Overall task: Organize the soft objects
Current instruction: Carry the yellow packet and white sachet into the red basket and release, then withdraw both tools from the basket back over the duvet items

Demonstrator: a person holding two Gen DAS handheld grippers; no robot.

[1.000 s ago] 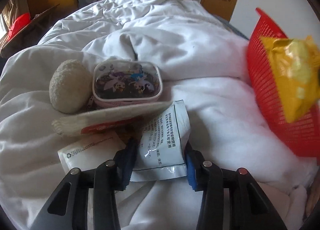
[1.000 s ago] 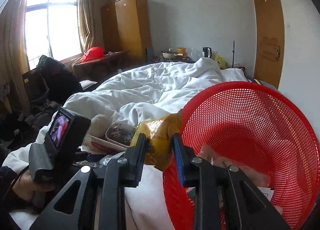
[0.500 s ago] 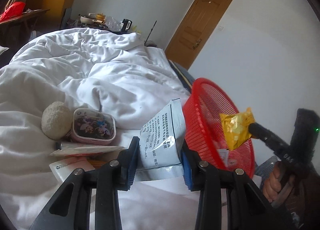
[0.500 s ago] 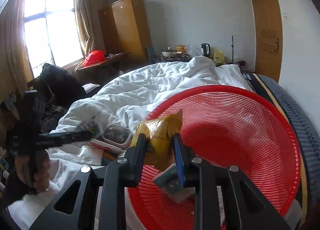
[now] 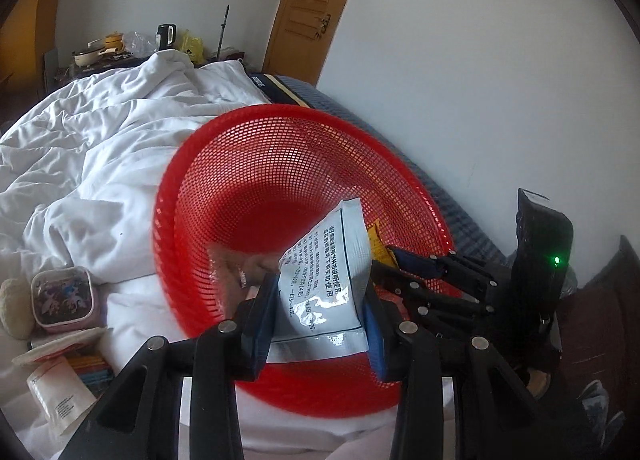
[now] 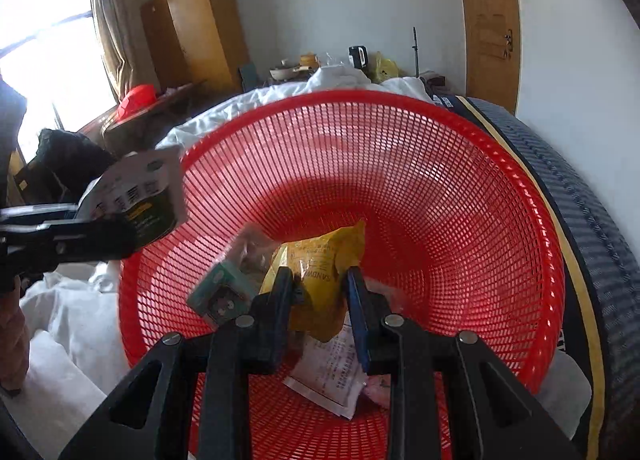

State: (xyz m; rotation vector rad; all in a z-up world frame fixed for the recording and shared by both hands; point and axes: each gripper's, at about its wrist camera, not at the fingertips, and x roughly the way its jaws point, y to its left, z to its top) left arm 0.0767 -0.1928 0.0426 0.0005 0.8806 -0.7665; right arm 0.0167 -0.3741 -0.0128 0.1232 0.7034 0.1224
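Note:
A red mesh basket lies tilted on the white duvet. My left gripper is shut on a silver-white printed pouch, held over the basket's near rim. In the right wrist view that pouch hangs at the basket's left edge. My right gripper is shut on a yellow snack bag, low inside the basket. Under it lie a green packet, a clear wrapper and a white printed sachet. From the left wrist view the right gripper reaches into the basket from the right.
Left of the basket on the duvet sit a pink-rimmed cartoon pouch, a beige fuzzy ball and several flat packets. The dark mattress edge runs behind the basket. A wardrobe and a door stand at the back.
My left gripper lifted the silver-white pouch off the duvet and carried it right, over the basket. My right gripper carried the yellow bag from the rim down into the basket.

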